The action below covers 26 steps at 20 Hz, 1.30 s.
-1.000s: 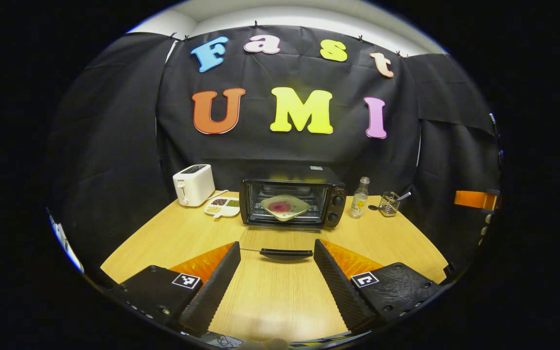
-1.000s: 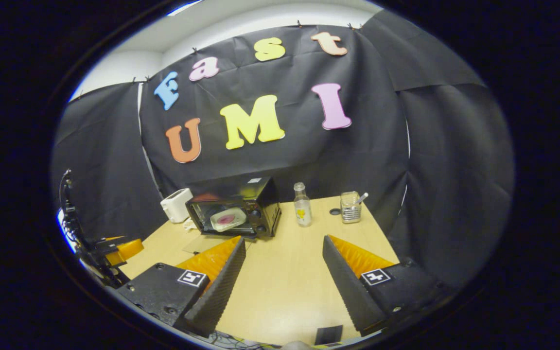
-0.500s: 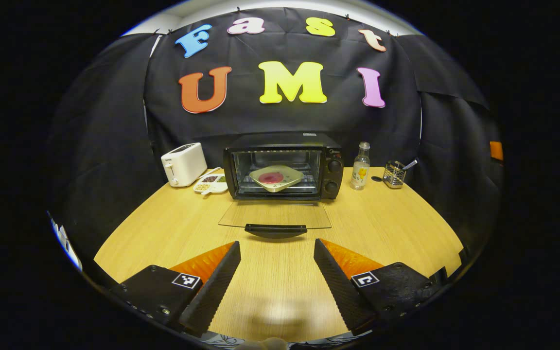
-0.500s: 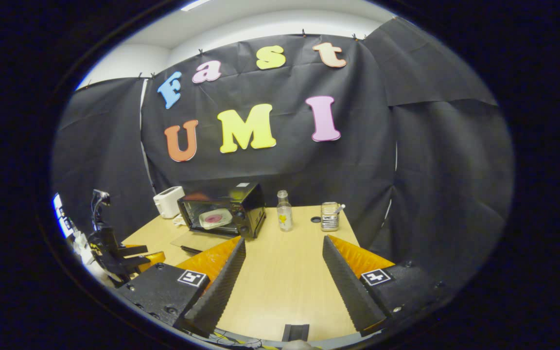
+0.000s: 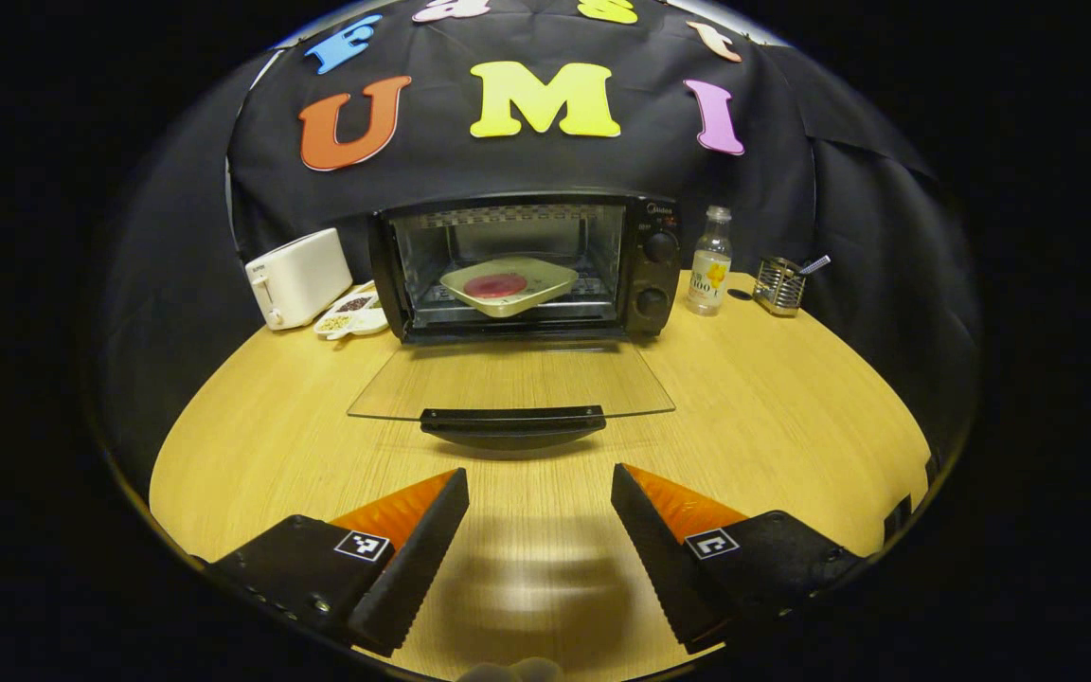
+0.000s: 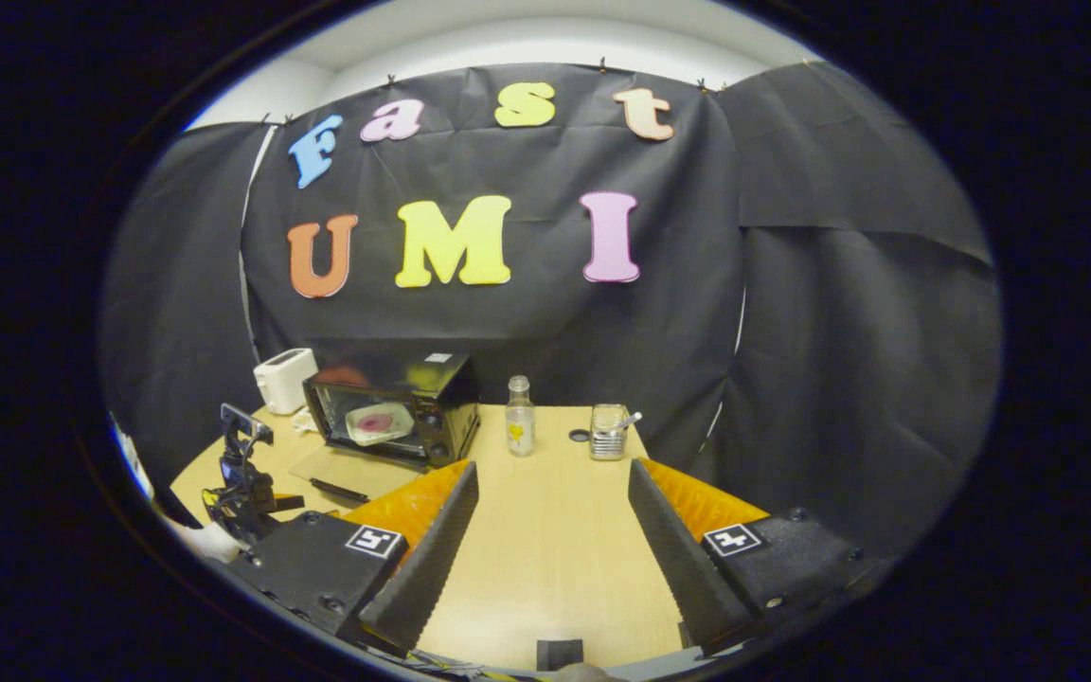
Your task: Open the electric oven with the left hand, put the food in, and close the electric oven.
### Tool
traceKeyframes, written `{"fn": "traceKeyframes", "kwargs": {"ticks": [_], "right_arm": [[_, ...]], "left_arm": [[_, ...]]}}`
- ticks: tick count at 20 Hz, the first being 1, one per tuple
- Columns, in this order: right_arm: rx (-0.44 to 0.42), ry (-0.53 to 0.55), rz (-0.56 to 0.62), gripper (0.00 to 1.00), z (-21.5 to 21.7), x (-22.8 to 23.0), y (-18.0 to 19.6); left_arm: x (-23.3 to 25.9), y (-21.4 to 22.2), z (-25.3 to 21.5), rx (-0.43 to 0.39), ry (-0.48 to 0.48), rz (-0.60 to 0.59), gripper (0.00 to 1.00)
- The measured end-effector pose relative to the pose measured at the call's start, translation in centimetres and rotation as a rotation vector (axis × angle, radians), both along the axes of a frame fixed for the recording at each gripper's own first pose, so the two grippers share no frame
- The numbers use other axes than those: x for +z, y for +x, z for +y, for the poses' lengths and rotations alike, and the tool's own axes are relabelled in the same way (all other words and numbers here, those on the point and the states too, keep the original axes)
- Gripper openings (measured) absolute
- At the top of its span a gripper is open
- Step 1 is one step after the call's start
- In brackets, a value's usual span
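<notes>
Nearer the oven door handle (image 5: 512, 423) now, left gripper (image 5: 540, 493) wide open, seemingly empty.

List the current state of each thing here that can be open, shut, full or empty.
Oven door: folded fully down, open.
Oven: open, a plate of food on its rack.
Left gripper: open, holding nothing, short of the door handle.
Right gripper: open, holding nothing.
Bottle: upright, capped.
Toaster: slots cannot be seen.
</notes>
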State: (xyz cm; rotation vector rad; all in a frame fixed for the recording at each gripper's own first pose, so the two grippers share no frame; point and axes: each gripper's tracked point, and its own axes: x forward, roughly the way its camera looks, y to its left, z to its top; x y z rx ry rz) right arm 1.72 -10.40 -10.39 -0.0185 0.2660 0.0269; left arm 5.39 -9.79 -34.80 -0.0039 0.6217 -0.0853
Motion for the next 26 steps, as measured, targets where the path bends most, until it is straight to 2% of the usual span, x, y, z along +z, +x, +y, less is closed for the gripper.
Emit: {"fn": "traceKeyframes", "kwargs": {"ticks": [1,2,5,8,11,16,26], "right_arm": [[-0.010,0.000,0.004,0.96,0.4,0.1,0.1],[-0.019,0.008,0.007,1.00,0.7,0.3,0.1],[-0.056,0.030,0.022,1.00,1.6,-0.1,0.4],[-0.069,-0.003,0.024,1.00,2.2,-0.5,0.4],[-0.065,-0.001,0.035,1.00,2.8,-0.9,0.6],[-0.075,0.003,0.042,1.00,2.0,-1.0,1.1],[-0.111,0.054,0.052,1.00,0.4,-1.8,1.0]], "left_arm": [[-0.4,0.5,-0.1,-0.010,-0.004,0.003,0.97],[-0.9,1.1,-0.1,-0.019,-0.003,0.004,0.97],[-2.0,2.2,0.4,-0.024,-0.001,0.020,0.97],[-2.9,3.0,0.9,-0.014,0.012,0.032,1.00],[-3.3,3.7,1.3,-0.006,0.019,0.038,0.97],[-2.7,5.4,1.2,0.001,0.032,0.014,0.97],[-1.2,5.6,1.3,0.008,0.014,0.013,0.98]]}}
